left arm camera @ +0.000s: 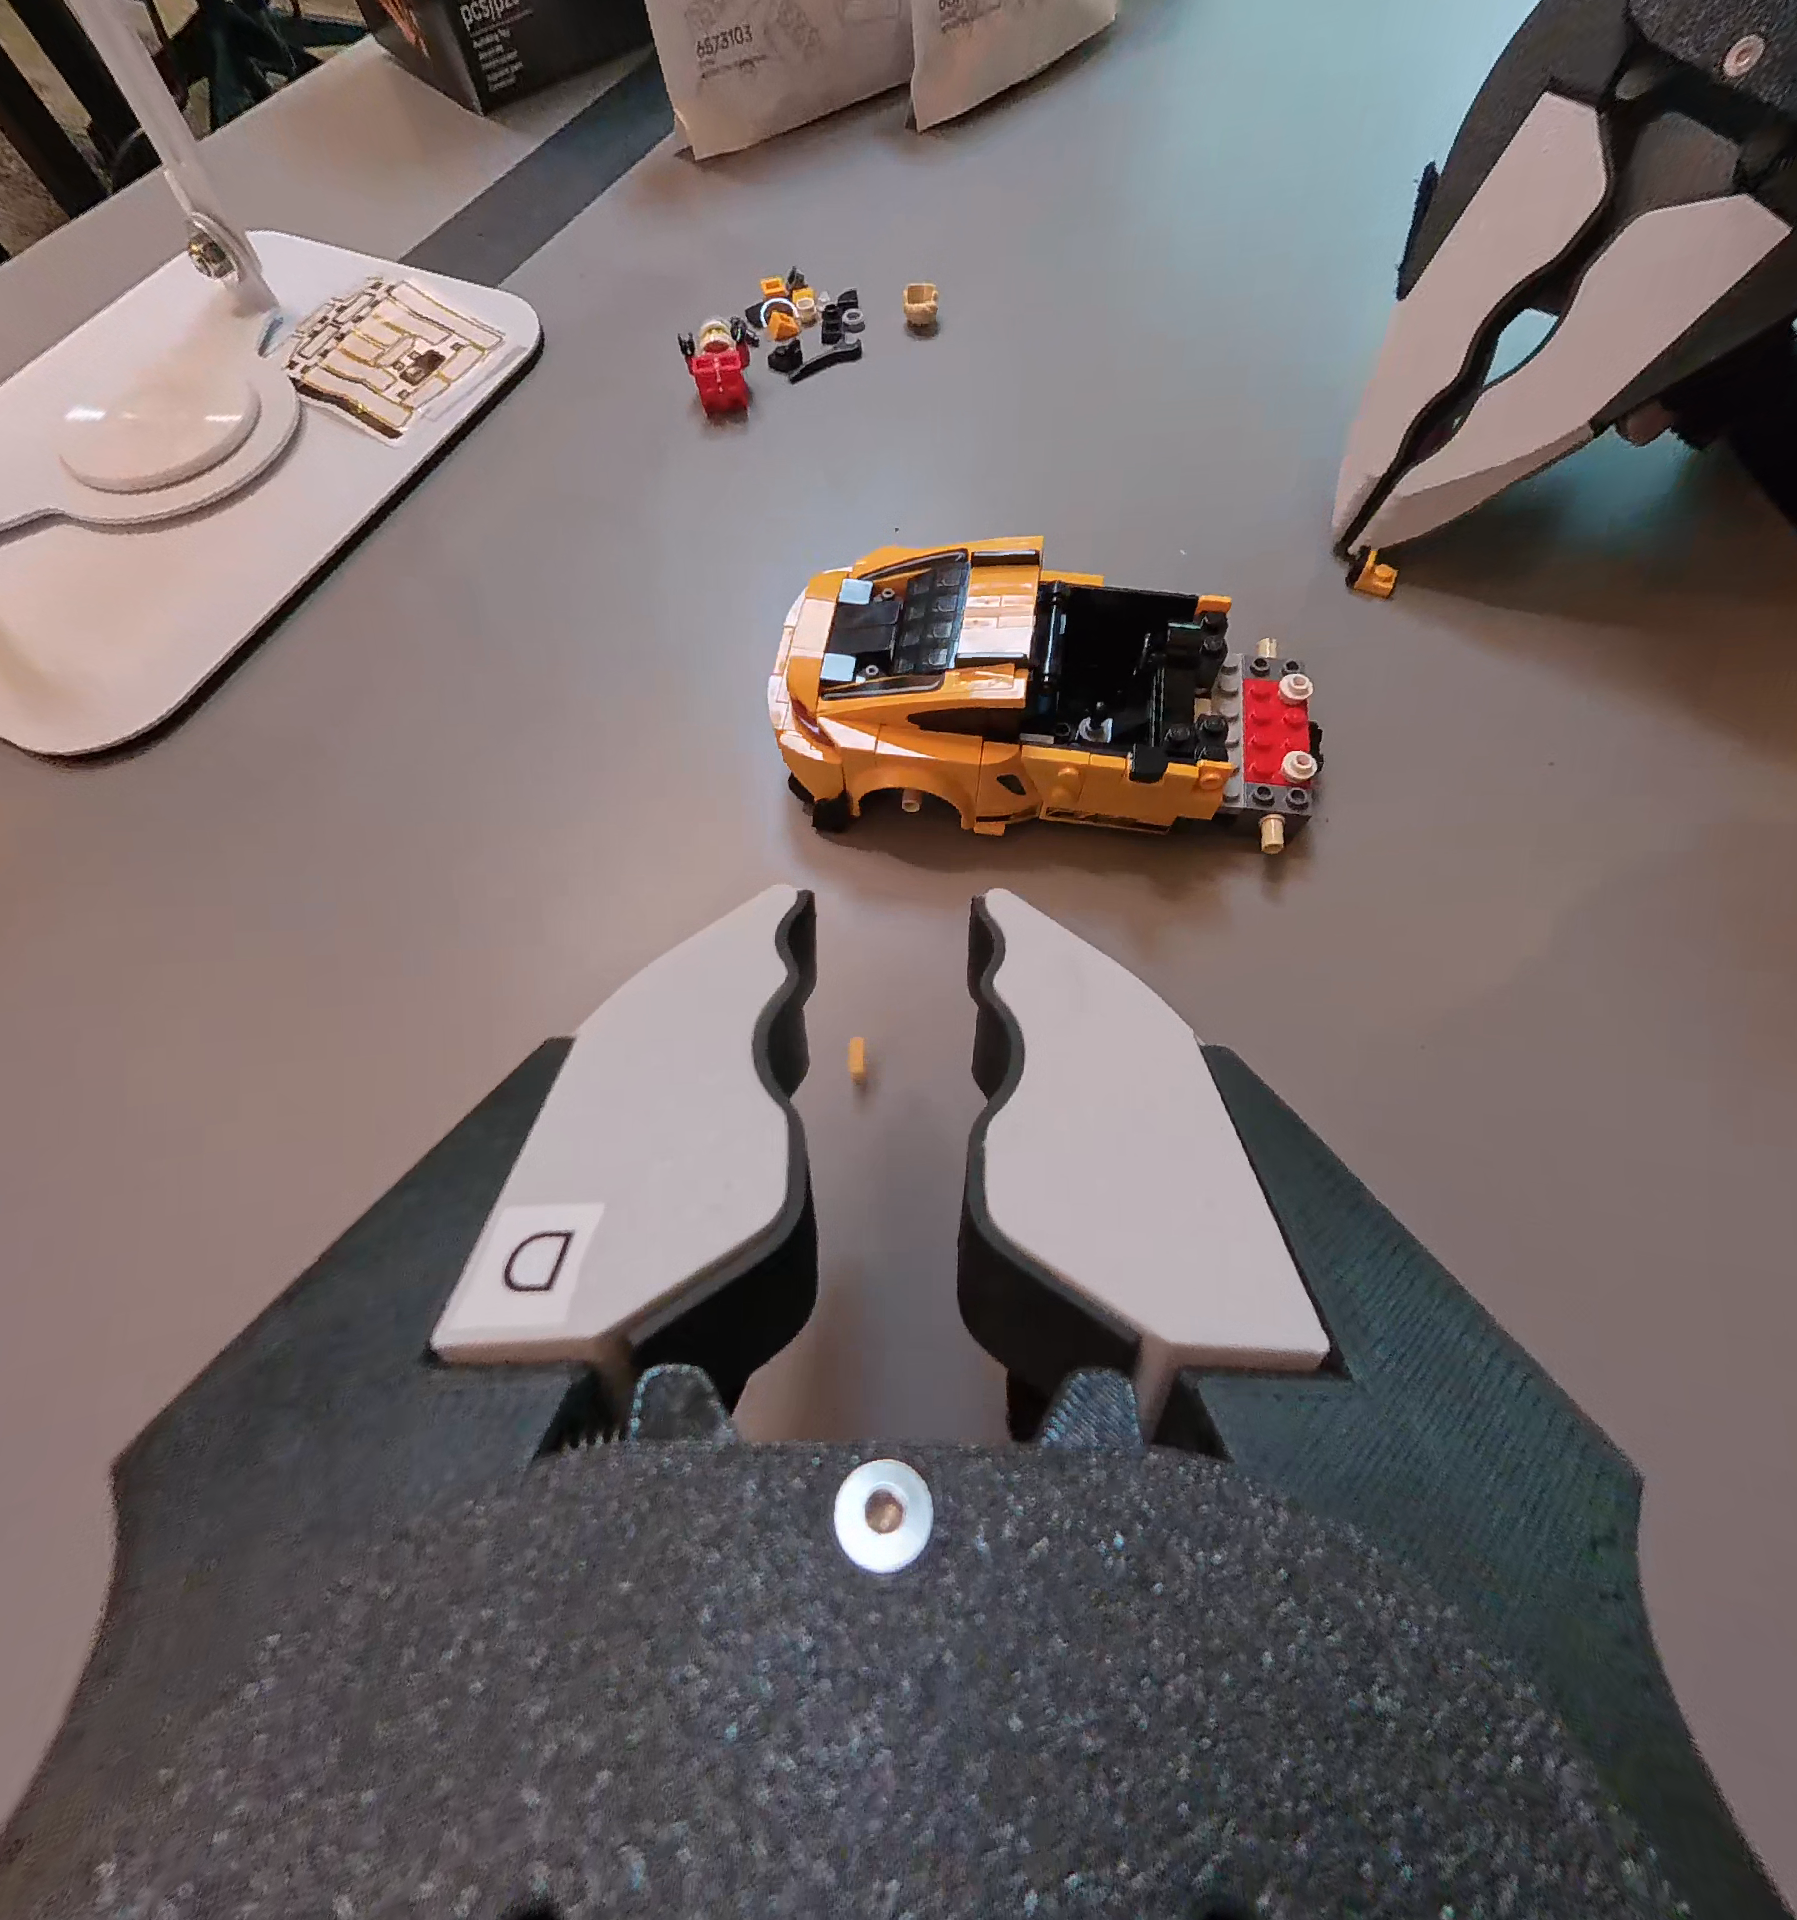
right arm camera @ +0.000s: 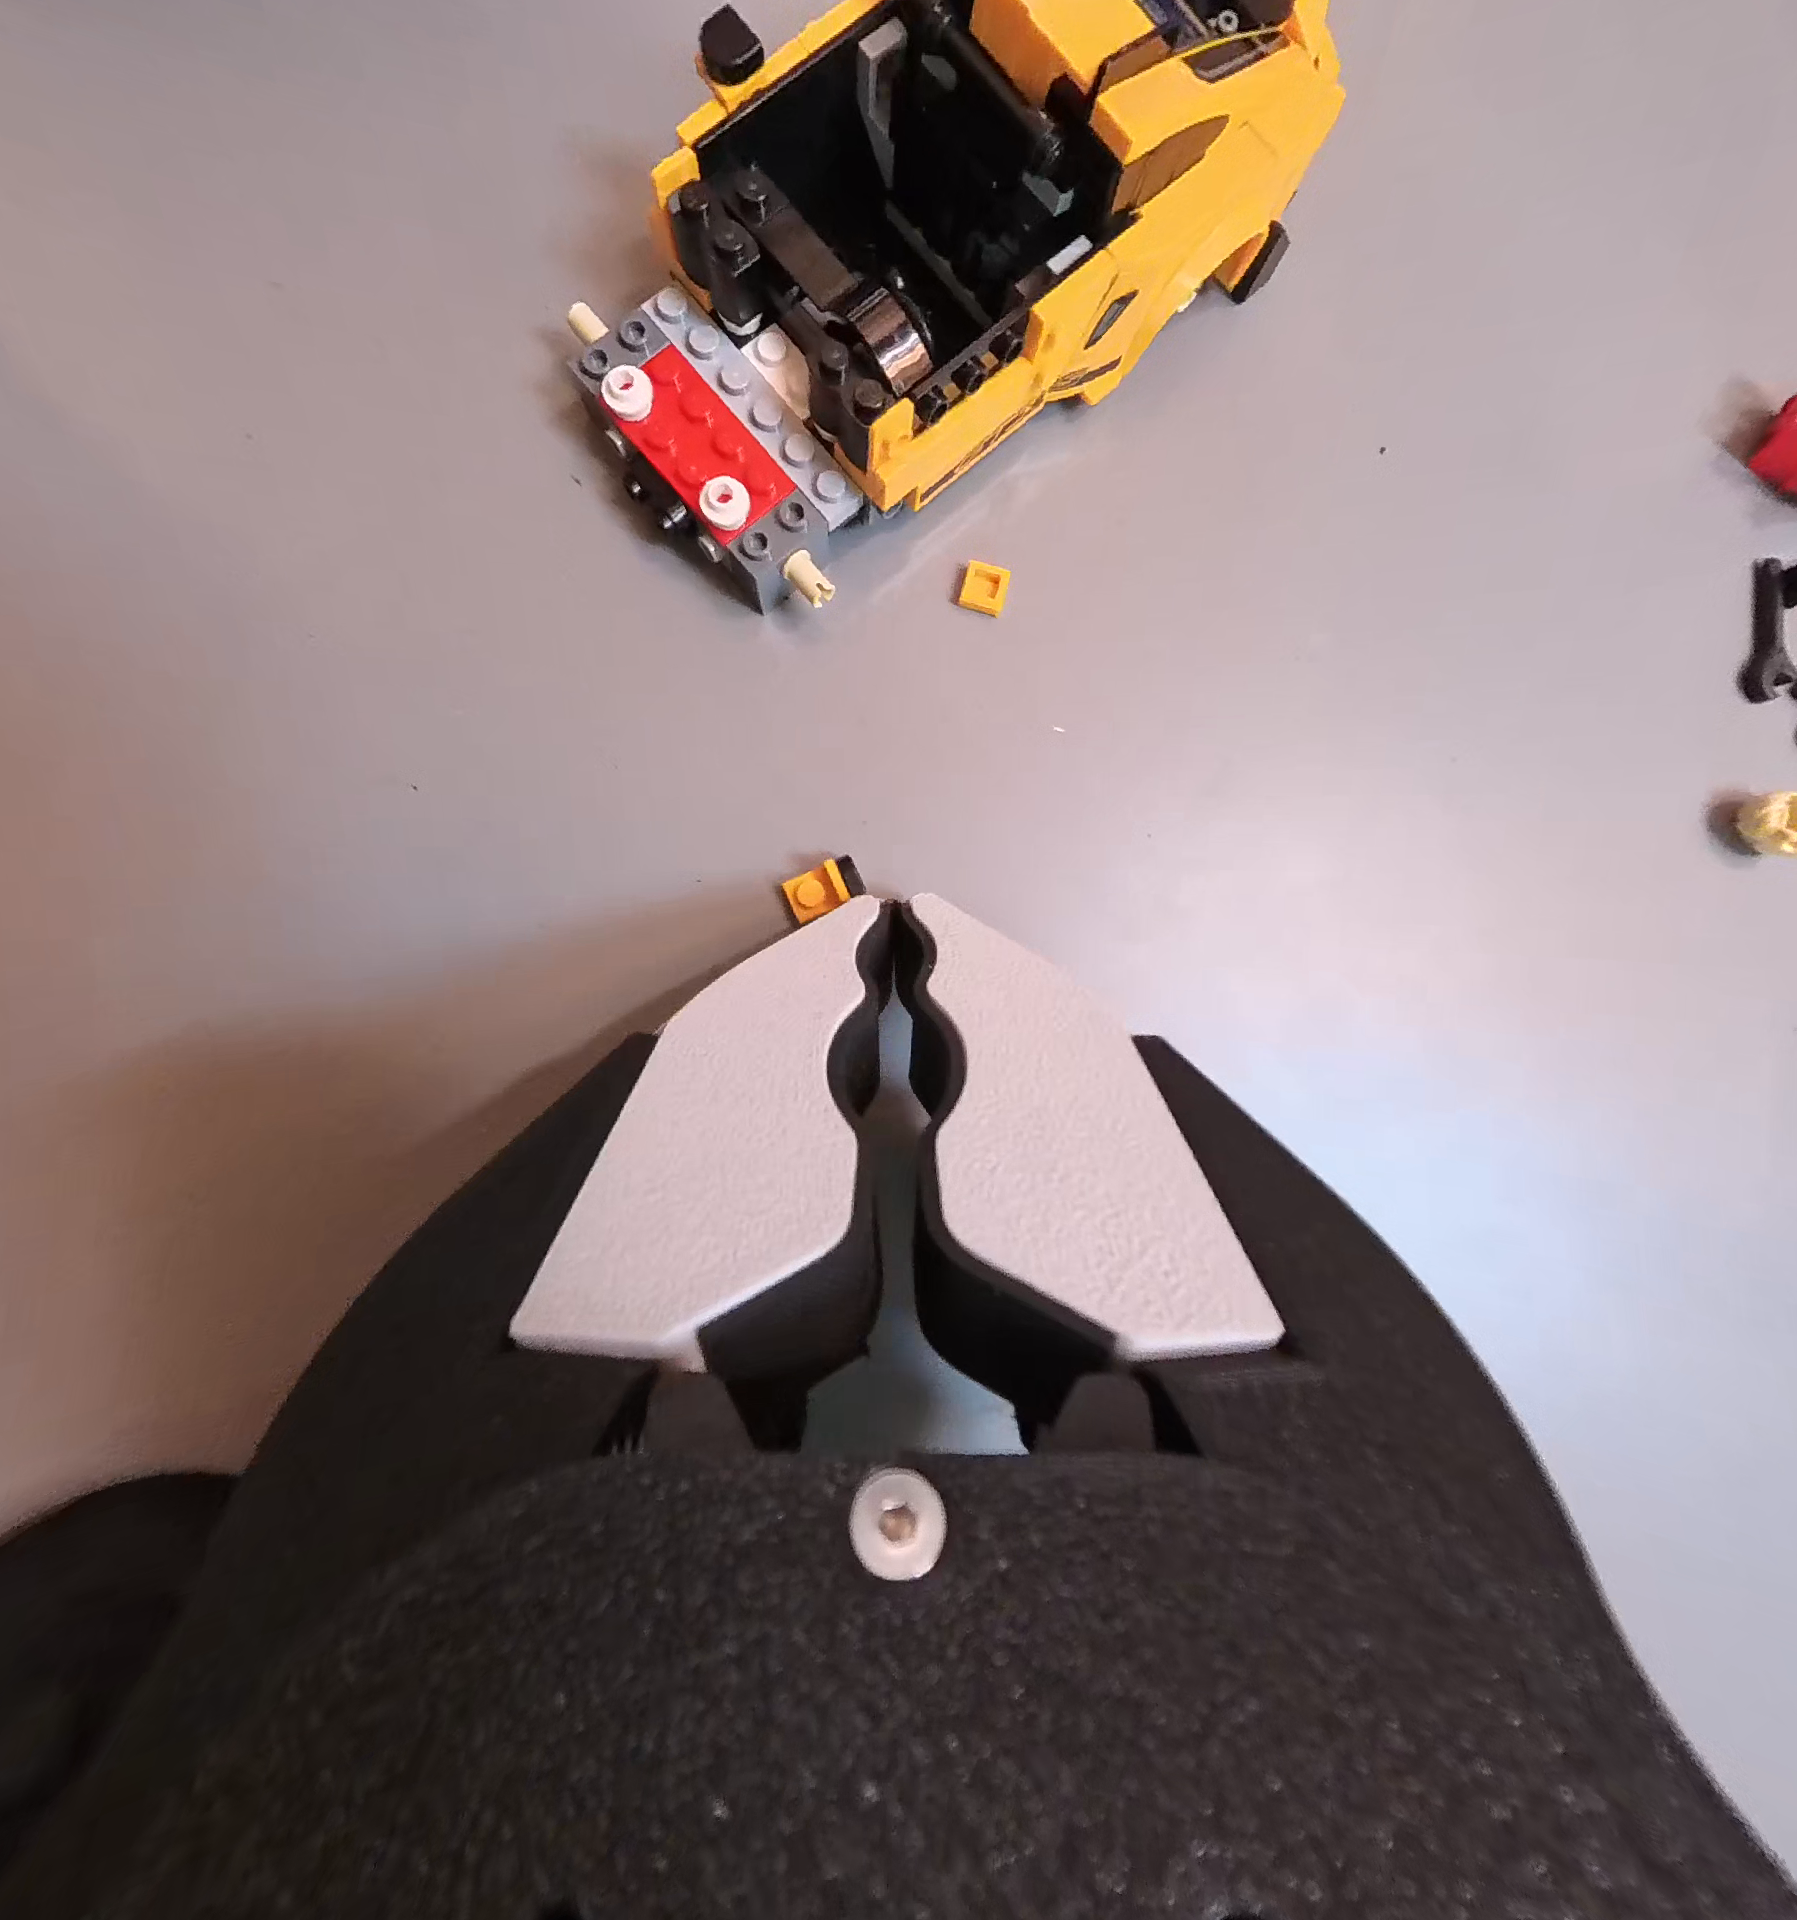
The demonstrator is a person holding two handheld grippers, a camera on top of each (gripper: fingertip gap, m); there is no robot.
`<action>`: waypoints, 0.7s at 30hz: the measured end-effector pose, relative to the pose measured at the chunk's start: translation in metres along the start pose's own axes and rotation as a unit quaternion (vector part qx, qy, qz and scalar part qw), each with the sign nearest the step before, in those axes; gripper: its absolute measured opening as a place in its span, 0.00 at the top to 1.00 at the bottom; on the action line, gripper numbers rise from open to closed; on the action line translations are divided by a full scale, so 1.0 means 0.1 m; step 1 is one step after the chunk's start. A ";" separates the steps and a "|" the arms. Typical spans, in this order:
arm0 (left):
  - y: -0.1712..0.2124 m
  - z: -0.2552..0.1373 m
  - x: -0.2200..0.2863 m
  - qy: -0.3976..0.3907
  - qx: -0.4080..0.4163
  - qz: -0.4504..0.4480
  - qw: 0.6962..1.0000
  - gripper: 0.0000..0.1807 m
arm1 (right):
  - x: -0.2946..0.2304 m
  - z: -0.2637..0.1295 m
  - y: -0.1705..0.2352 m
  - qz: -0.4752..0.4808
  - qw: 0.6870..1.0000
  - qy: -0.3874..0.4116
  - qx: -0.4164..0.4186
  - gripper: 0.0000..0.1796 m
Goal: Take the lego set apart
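The partly stripped orange lego car [left arm camera: 1039, 707] stands on the grey table [left arm camera: 458, 935], its red and grey front plates bare; it also shows in the right wrist view [right arm camera: 977, 260]. My left gripper [left arm camera: 889, 914] is open just short of the car. A tiny orange piece [left arm camera: 858, 1060] shows between its fingers and touches neither pad. My right gripper [right arm camera: 896, 906] is shut, tips down at the table, right of the car's front [left arm camera: 1356, 545]. A small orange and black piece [right arm camera: 821, 888] lies on the table just beside its left fingertip, outside the pads. An orange tile [right arm camera: 980, 587] lies near the car.
A heap of loose pieces [left arm camera: 800, 322] with a red minifigure [left arm camera: 719, 379] and a tan piece [left arm camera: 920, 307] lies beyond the car. A white lamp base [left arm camera: 146, 468] with a sticker sheet [left arm camera: 395, 353] stands at the left. Paper bags [left arm camera: 769, 73] and a dark box [left arm camera: 499, 52] stand at the back. My right fingertips sit around 20 cm from my left ones. From my right tips it is roughly 6 cm to the orange tile [right arm camera: 980, 587]; from my left, 15 cm.
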State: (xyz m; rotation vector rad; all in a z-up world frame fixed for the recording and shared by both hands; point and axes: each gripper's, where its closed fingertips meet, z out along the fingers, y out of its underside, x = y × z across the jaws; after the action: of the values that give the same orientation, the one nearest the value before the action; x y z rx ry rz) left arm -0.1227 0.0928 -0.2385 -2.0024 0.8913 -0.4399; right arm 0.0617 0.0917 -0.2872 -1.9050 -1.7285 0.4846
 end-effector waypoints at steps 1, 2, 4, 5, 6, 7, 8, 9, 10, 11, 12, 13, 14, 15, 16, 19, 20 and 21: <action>-0.01 0.00 0.01 0.001 0.003 0.000 1.000 0.85 | -0.01 0.00 0.00 -0.001 1.000 -0.003 0.002 1.00; -0.02 0.00 0.02 0.002 0.005 0.001 1.000 0.85 | -0.01 0.00 -0.02 -0.001 1.000 -0.003 0.007 1.00; -0.04 0.00 0.04 0.005 0.009 0.002 1.000 0.85 | -0.01 -0.03 -0.08 0.003 1.000 -0.002 0.027 1.00; -0.04 0.01 0.05 0.006 0.010 0.004 1.000 0.85 | 0.00 -0.06 -0.13 0.007 0.999 -0.004 0.043 1.00; -0.04 0.01 0.05 0.006 0.010 0.005 1.000 0.85 | 0.00 -0.10 -0.19 0.012 0.998 -0.006 0.061 1.00; -0.04 0.01 0.05 0.006 0.010 0.007 1.000 0.85 | 0.02 -0.14 -0.23 0.019 0.997 -0.007 0.076 1.00; -0.04 0.02 0.06 0.006 0.010 0.008 1.000 0.85 | 0.03 -0.17 -0.26 0.024 0.996 -0.006 0.089 1.00; -0.04 0.02 0.06 0.007 0.010 0.008 1.000 0.85 | 0.05 -0.19 -0.27 0.031 0.995 -0.004 0.096 1.00; -0.04 0.02 0.06 0.008 0.010 0.007 1.000 0.85 | 0.07 -0.19 -0.25 0.036 0.995 -0.002 0.094 1.00; -0.04 0.02 0.06 0.007 0.010 0.007 1.000 0.85 | 0.09 -0.19 -0.21 0.040 0.995 0.000 0.088 0.99; -0.04 0.02 0.06 0.006 0.011 0.008 1.000 0.85 | 0.10 -0.18 -0.17 0.041 0.996 0.001 0.081 0.97; -0.04 0.02 0.06 0.006 0.011 0.008 1.000 0.85 | 0.10 -0.18 -0.13 0.043 0.996 -0.002 0.073 0.95; -0.04 0.02 0.06 0.006 0.011 0.008 1.000 0.85 | 0.10 -0.17 -0.10 0.045 0.997 -0.007 0.066 0.92; -0.04 0.02 0.06 0.006 0.011 0.007 1.000 0.84 | 0.10 -0.17 -0.06 0.049 0.997 -0.010 0.058 0.90; -0.04 0.02 0.06 0.006 0.011 0.007 1.000 0.84 | 0.10 -0.17 -0.03 0.052 0.997 -0.011 0.053 0.88; -0.03 0.03 0.06 0.006 0.009 0.008 1.000 0.84 | 0.09 -0.18 0.01 0.061 0.997 -0.022 0.047 0.88; -0.03 0.03 0.07 0.006 0.009 0.009 1.000 0.84 | 0.08 -0.17 0.02 0.060 0.997 -0.021 0.044 0.88; -0.03 0.04 0.07 0.007 0.008 0.009 1.000 0.84 | 0.07 -0.15 0.03 0.058 0.997 -0.021 0.038 0.88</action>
State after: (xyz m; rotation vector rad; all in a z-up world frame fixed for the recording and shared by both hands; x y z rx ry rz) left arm -0.1148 0.0909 -0.2383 -1.9768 0.9107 -0.4494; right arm 0.0735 0.0968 -0.2765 -1.9605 -1.6084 0.6288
